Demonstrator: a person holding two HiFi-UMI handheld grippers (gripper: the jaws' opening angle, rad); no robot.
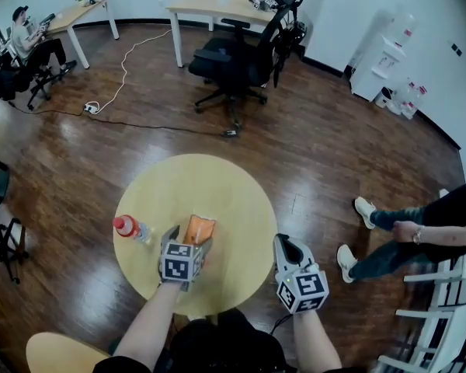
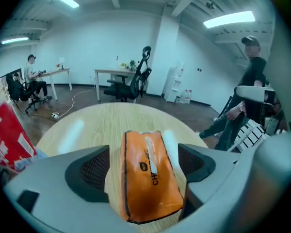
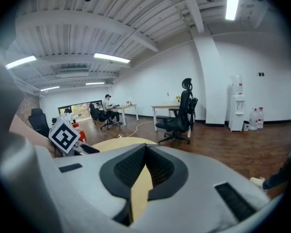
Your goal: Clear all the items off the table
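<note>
- Plenty of bare top on the round table [image 1: 217, 179], most of it on the far half and the right side; rim free all round except the near side, close against the person's body.
- Open dark wood floor [image 1: 311, 154] beyond the far and left edges.
- Off the right rim, the legs of a seated person [image 1: 408, 235] and a white slatted chair [image 1: 443, 301].
- Well beyond the far edge, a black office chair [image 1: 241, 59] and a desk [image 1: 210, 2], with a cable [image 1: 124, 64] trailing over the floor to the left of them. All well apart from the table.
- On the near half of the tabletop, a little left of centre: the orange pouch [image 1: 199, 228] [image 2: 148, 176], lying flat.
- Just beside it on the left, near the left rim: a bottle [image 1: 130, 228] with a red cap, its red label [image 2: 7, 140] at the left margin of the left gripper view. Upright or on its side: cannot tell.
- Left gripper [image 1: 190, 238] [image 2: 143, 166] down at the pouch, jaws spread wide, one on each side of it. A strip of tabletop visible between the left pad and the pouch; the right pad close against the pouch's edge, contact not clear.
- Right gripper [image 1: 287, 249] [image 3: 145, 152] at the table's near right rim, well apart from the pouch, jaws closed tip to tip with nothing between them, only a sliver of tabletop showing behind.
- Long axis of the pouch running away from the person towards the far edge, in line with the left gripper's jaws; near short end deep between the jaws, far end past their tips. Dark print and a pale strip running lengthwise on its top face.
</note>
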